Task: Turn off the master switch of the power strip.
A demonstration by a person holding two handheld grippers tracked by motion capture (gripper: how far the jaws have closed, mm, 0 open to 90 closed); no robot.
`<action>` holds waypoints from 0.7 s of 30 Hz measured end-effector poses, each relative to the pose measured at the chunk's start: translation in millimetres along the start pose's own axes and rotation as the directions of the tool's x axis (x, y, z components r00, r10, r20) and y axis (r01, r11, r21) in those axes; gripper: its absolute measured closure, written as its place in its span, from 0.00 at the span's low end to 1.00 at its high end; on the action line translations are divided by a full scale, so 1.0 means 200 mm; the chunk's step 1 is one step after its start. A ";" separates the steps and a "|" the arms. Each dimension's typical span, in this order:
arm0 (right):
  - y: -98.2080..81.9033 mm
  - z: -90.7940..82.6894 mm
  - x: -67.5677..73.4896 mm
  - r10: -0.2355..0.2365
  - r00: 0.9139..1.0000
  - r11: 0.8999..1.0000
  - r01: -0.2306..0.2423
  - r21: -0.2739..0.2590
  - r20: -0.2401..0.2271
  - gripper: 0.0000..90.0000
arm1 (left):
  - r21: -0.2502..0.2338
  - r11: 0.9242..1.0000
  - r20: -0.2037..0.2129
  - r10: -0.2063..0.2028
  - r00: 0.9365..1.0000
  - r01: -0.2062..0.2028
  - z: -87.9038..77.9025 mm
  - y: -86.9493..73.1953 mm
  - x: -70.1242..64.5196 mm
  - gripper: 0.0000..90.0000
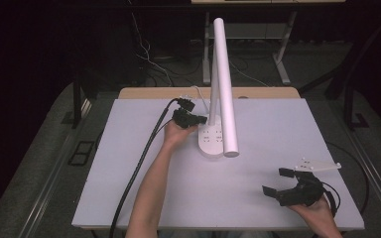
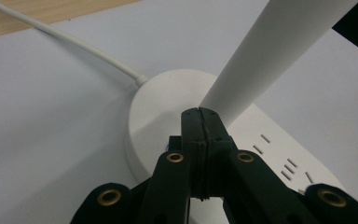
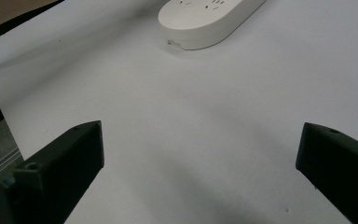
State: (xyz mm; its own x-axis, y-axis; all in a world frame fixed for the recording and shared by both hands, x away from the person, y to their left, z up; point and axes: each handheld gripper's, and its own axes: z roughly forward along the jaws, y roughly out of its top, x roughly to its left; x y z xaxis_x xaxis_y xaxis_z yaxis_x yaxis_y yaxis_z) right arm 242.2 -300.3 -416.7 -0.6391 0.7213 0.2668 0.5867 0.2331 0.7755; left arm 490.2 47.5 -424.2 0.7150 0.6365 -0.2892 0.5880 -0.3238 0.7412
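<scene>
With its jaws pressed together on nothing, the left gripper point(image 2: 199, 112) is poised at the white plastic desk lamp's round base point(image 2: 168, 100), seemingly to press a switch there next, while the right gripper point(image 1: 288, 186) waits spread wide.

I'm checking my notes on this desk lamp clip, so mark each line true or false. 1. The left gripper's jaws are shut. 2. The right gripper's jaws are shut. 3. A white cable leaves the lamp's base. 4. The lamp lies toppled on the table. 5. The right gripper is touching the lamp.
1. True: the left gripper has its jaws pressed together with nothing between them, right at the lamp base.
2. False: the right gripper has its jaws wide apart.
3. True: a white cable runs from the base.
4. False: the lamp stands on its base.
5. False: it is well apart from it.
</scene>
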 end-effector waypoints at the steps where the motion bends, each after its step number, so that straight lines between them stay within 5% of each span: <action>1: 0.00 0.00 0.00 0.000 1.000 1.000 0.000 0.000 0.000 0.00 | 0.003 1.000 -0.004 0.004 1.000 -0.004 0.00 0.00 0.00 0.99; 11: 0.00 0.00 0.00 -0.001 1.000 1.000 0.001 0.000 0.002 0.00 | -0.004 1.000 -0.023 -0.005 1.000 0.005 0.02 -0.02 0.01 0.99; 21: 0.00 0.00 0.01 0.003 1.000 1.000 -0.003 0.004 0.001 0.00 | -0.056 0.998 0.036 -0.040 0.999 0.042 0.03 -0.07 0.06 1.00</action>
State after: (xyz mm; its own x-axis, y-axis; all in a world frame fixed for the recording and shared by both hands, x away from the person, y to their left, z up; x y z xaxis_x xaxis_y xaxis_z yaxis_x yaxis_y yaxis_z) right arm 241.6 -299.3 -417.2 -0.6368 0.7228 0.2683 0.5905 0.2334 0.7725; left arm 491.7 55.6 -440.9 0.7041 0.6233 -0.3404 0.5954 -0.2568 0.7613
